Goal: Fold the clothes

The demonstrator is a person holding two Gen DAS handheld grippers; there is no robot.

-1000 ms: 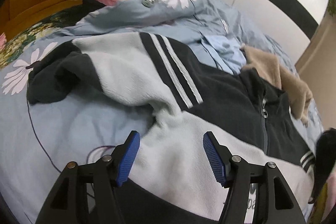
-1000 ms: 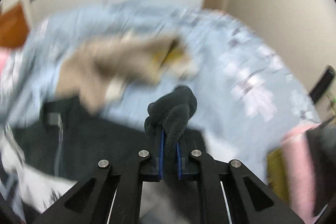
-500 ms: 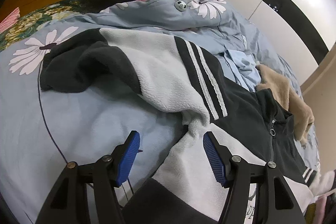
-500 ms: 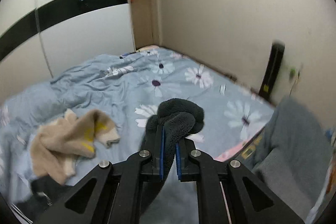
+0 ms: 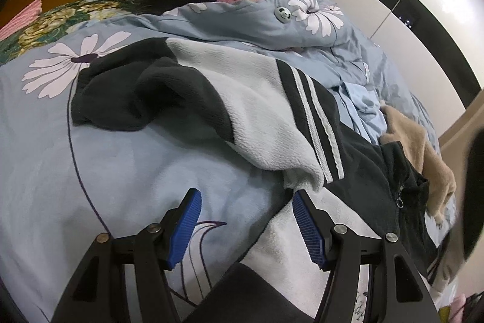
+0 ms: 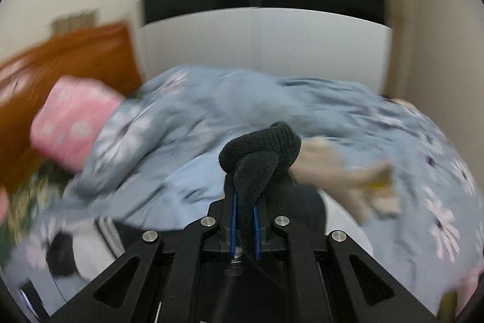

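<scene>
Jacket (image 5: 266, 123) sprawls; right gripper (image 6: 243, 227) pinches cuff (image 6: 260, 153).

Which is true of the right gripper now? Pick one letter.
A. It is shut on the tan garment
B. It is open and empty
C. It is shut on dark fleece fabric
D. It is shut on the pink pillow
C: in the right wrist view the right gripper has its blue pads pressed on a fold of dark fleece fabric that bunches above them.
</scene>
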